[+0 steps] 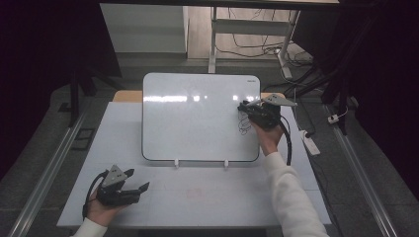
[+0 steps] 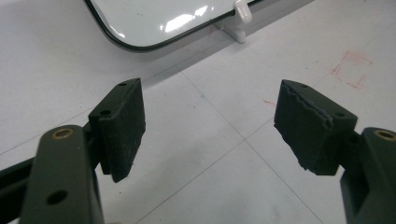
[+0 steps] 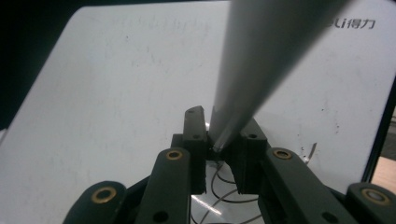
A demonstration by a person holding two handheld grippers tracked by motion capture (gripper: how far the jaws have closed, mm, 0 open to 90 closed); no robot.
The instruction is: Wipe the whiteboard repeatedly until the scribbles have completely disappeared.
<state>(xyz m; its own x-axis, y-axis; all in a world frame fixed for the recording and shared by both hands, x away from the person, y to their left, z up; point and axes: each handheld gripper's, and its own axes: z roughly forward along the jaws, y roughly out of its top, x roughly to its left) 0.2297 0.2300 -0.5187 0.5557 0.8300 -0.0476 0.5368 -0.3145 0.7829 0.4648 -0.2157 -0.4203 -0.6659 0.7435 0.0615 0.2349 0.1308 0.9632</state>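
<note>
A white whiteboard leans on small white clips at the middle of the table. My right gripper is at the board's right side, shut on a grey marker whose end sits between the jaws. Black scribbled loops mark the board just below the gripper, and they also show under the jaws in the right gripper view as scribbles. My left gripper rests low over the table's front left, open, with nothing between its pads. The marker's tip is hidden.
The white table has bare room in front of the board. Faint red marks lie on the tabletop near a board clip. A white power strip lies off the right edge. Table legs and cables stand behind.
</note>
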